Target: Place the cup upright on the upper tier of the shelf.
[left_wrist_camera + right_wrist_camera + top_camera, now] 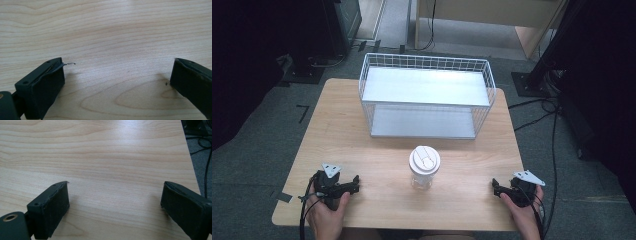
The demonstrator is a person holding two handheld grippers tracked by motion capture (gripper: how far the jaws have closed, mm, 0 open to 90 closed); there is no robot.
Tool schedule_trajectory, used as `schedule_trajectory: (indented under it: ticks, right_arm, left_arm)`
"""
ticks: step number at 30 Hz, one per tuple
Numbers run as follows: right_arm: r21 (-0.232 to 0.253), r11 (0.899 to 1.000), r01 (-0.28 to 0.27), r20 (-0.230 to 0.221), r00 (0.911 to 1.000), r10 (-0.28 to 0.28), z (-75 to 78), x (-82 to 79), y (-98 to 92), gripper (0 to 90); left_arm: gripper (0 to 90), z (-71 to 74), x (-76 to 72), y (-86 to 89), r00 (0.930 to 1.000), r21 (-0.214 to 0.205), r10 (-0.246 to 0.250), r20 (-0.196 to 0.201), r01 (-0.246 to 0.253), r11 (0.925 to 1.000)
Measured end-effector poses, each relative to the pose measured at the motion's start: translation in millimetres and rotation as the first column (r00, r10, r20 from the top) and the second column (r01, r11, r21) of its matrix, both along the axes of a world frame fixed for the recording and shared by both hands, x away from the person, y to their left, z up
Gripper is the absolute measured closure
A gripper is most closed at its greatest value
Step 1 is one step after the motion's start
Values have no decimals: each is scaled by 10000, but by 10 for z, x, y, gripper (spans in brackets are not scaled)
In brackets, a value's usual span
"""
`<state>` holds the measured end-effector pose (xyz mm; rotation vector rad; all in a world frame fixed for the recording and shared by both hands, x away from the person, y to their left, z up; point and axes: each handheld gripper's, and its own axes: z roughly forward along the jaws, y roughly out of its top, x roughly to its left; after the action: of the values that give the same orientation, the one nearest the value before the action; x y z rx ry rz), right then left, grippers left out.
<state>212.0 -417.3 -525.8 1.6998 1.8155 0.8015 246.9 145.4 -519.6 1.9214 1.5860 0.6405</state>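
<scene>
A clear cup with a white lid [424, 166] stands upright near the middle front of the wooden table [362, 150]. Behind it sits a white wire basket shelf [427, 95] with two grey levels. My left gripper [353, 184] rests near the front left edge, held by a hand, well left of the cup. My right gripper [497, 189] rests near the front right edge, right of the cup. In the left gripper view the jaws stand wide apart over bare wood, left gripper [117, 72] open. The right gripper [115, 195] is likewise open over bare wood.
Dark stands and cables [552, 110] lie on the grey floor to the right of the table. A light wooden piece of furniture [492, 15] stands at the back. The table's right edge [190, 157] shows in the right gripper view.
</scene>
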Motion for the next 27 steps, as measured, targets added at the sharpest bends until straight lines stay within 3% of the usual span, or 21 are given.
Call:
schedule_trajectory:
  ticks: [4,10,12,16,18,27]
  right_arm:
    - [17,9994,-340,1,9994,340,0,-14,46,80]
    - [65,9999,98,-51,9999,-98,4,-39,140,79]
    - [-8,10000,-83,-306,9995,82,31,-55,211,78]
    - [-256,9983,-526,-274,9983,519,89,-105,355,78]
    - [-57,9976,-696,-222,9973,695,132,-117,440,78]
    - [40,9879,-1548,-11,9879,1548,229,-147,827,78]
  left_arm:
    - [0,0,0,-2,10000,4,-1,-9,1,10000]
    - [0,0,1,-5,10000,-2,27,-8,-27,10000]
    - [0,0,1,-6,10000,-3,33,-5,-33,10000]
    - [0,0,1,-7,10000,-1,14,-2,-14,10000]
    - [0,-1,2,-9,10000,-9,-13,-1,13,10000]
    - [0,0,6,-16,9999,-4,-122,-12,122,9999]
